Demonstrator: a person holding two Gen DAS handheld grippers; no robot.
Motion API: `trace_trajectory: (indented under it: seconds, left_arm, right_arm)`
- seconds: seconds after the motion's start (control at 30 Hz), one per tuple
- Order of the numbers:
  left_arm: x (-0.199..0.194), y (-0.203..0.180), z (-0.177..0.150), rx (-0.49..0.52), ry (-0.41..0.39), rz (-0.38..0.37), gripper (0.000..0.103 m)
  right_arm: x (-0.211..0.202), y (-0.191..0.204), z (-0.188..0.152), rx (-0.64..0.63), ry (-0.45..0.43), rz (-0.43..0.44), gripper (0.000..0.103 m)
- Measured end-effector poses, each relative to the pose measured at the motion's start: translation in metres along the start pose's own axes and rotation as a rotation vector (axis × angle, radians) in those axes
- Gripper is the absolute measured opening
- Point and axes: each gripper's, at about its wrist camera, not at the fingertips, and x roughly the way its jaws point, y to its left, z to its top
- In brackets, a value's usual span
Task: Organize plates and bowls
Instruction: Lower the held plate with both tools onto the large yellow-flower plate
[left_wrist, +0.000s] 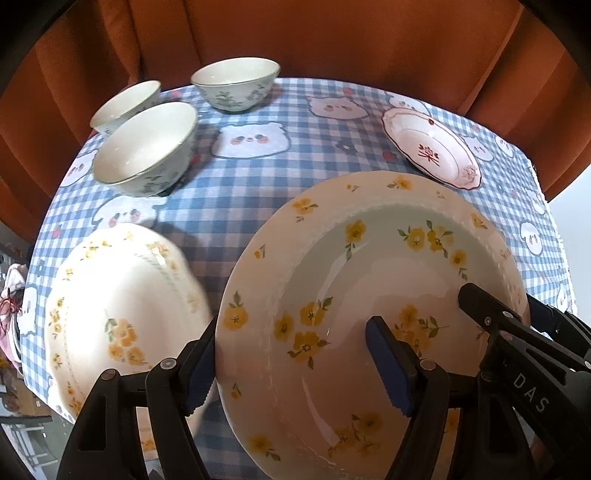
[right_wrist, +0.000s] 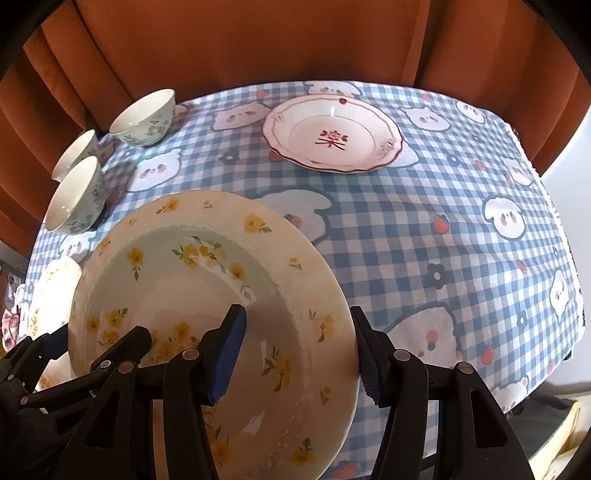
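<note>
A large yellow-flowered plate (left_wrist: 369, 295) is held tilted above the checked tablecloth (left_wrist: 251, 192). My left gripper (left_wrist: 291, 365) straddles its left rim, one pad under the rim and one inside. My right gripper (right_wrist: 299, 358) straddles its right rim (right_wrist: 321, 314) the same way. The right gripper's fingers (left_wrist: 491, 314) show at the plate's right edge in the left wrist view. A second yellow-flowered plate (left_wrist: 122, 314) lies at the near left. A pink red-rimmed plate (right_wrist: 332, 133) lies at the far right. Three white floral bowls (left_wrist: 147, 147) stand at the far left.
The table is small, with orange curtains (left_wrist: 295, 37) close behind it. The table's right edge (right_wrist: 561, 229) drops off to a pale floor. Open cloth (right_wrist: 443, 229) lies to the right of the held plate. Clutter shows below the left edge (left_wrist: 11, 302).
</note>
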Motion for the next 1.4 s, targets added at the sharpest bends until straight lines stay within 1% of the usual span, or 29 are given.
trace_trajectory:
  seconds: [0.47,0.7,0.83,1.2,1.4]
  left_arm:
    - [-0.019,0.082,-0.013,-0.048,-0.022,-0.003,0.076]
    - [-0.02,0.119,-0.019,-0.081,-0.017,-0.008,0.076]
    - [-0.015,0.138,-0.024,-0.112,0.004,-0.017,0.076]
    - [-0.002,0.166,-0.029,-0.158,0.047,-0.024,0.076]
    - [0.005,0.175,-0.027,-0.17,0.061,-0.039,0.076]
  right_arm:
    - [-0.012,0.081,-0.015,-0.029,-0.024,-0.002,0.061]
    - [-0.008,0.118,-0.024,-0.053,-0.014,0.0,0.061]
    - [-0.002,0.135,-0.029,-0.065,0.001,-0.002,0.061]
    - [0.016,0.168,-0.034,-0.106,0.056,-0.015,0.061]
    - [0.018,0.18,-0.029,-0.137,0.044,-0.04,0.06]
